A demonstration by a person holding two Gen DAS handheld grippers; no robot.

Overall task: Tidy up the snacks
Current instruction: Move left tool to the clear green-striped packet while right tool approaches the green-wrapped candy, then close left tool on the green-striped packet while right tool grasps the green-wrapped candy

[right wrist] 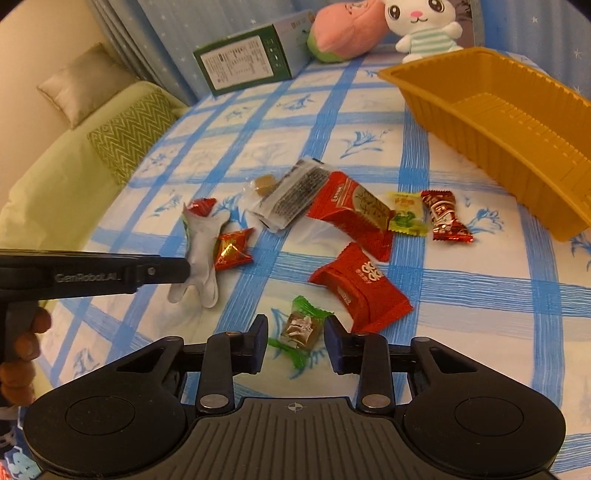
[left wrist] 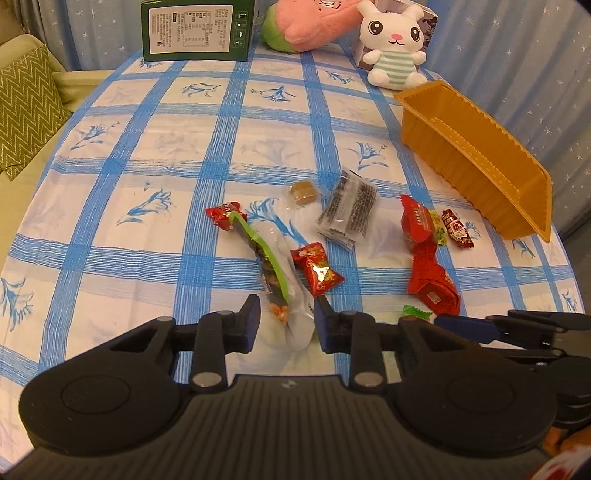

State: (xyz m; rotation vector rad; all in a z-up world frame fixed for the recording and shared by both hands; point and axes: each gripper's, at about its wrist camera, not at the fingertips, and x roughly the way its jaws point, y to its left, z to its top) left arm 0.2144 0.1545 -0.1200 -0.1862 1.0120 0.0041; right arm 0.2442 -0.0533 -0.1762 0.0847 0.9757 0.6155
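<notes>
Several wrapped snacks lie scattered on the blue-checked tablecloth. My left gripper (left wrist: pixel 286 325) is open around the near end of a long clear packet with a green strip (left wrist: pixel 269 266); the jaws stand apart from it. A small red candy (left wrist: pixel 317 273) lies beside it. My right gripper (right wrist: pixel 295 341) is open around a green-wrapped candy (right wrist: pixel 301 328), jaws apart from it. Two red packets (right wrist: pixel 360 288) (right wrist: pixel 351 210), a dark seaweed packet (right wrist: pixel 295 192), a yellow candy (right wrist: pixel 406 212) and a brown-red candy (right wrist: pixel 445 216) lie beyond. The orange tray (right wrist: pixel 480 122) stands empty at the right.
A green box (left wrist: pixel 197 29), a pink plush (left wrist: pixel 310 22) and a white rabbit plush (left wrist: pixel 395 44) stand at the table's far edge. A sofa with cushions (right wrist: pixel 122 136) is to the left. The left gripper (right wrist: pixel 159 271) shows in the right wrist view.
</notes>
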